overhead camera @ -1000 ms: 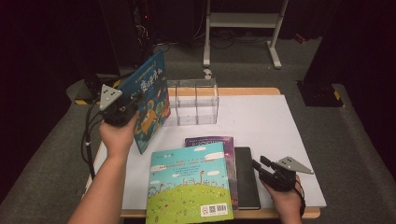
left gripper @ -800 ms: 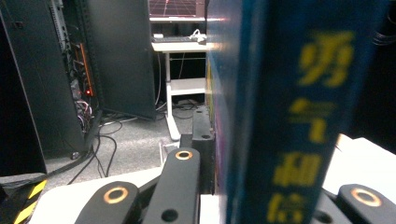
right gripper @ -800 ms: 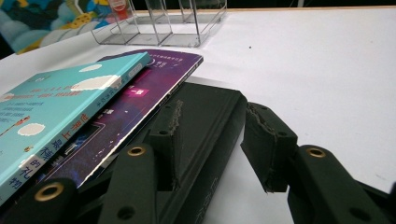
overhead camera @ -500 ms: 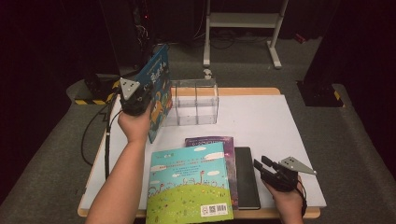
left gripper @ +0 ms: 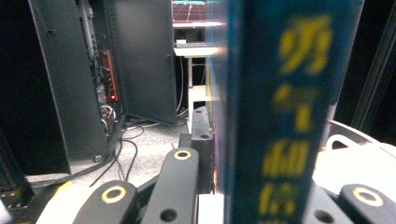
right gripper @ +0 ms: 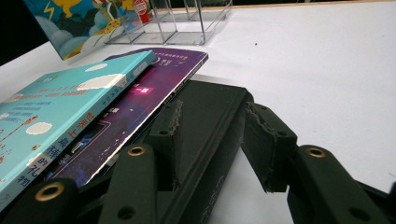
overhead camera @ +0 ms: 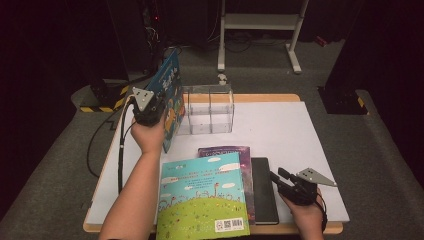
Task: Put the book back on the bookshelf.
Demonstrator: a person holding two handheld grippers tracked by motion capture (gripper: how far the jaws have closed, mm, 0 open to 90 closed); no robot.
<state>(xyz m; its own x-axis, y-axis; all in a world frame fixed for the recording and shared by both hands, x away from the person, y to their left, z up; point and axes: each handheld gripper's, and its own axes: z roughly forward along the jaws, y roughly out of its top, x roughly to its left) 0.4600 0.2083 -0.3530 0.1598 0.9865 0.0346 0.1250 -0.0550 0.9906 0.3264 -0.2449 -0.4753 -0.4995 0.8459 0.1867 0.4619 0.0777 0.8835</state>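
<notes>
High view shows your left tongs [overhead camera: 159,107] clenched on the blue picture book [overhead camera: 171,97], which stands on edge, nearly upright, just beside the left wall of the clear acrylic organizer [overhead camera: 207,109] at the back of the desk [overhead camera: 300,135]. Left gripper view confirms the grip: the book's blue spine [left gripper: 280,116] runs straight up between the jaws. So the step in hand looks like filing this book into the organizer; it is still outside the rack, not yet in any slot.

Your right tongs [overhead camera: 280,179] rest near the front right of the desk, jaws partly apart and straddling the edge of the black book [right gripper: 210,121] without the pads clearly pressing on it, so treat them as released. Beside that book lie the purple book [overhead camera: 240,152] and, on top of it, the light-blue book [overhead camera: 202,197].

Next, you probably need to lift the held book over the rack's wall, keep it upright, line it up with a compartment and lower it in before letting go.
</notes>
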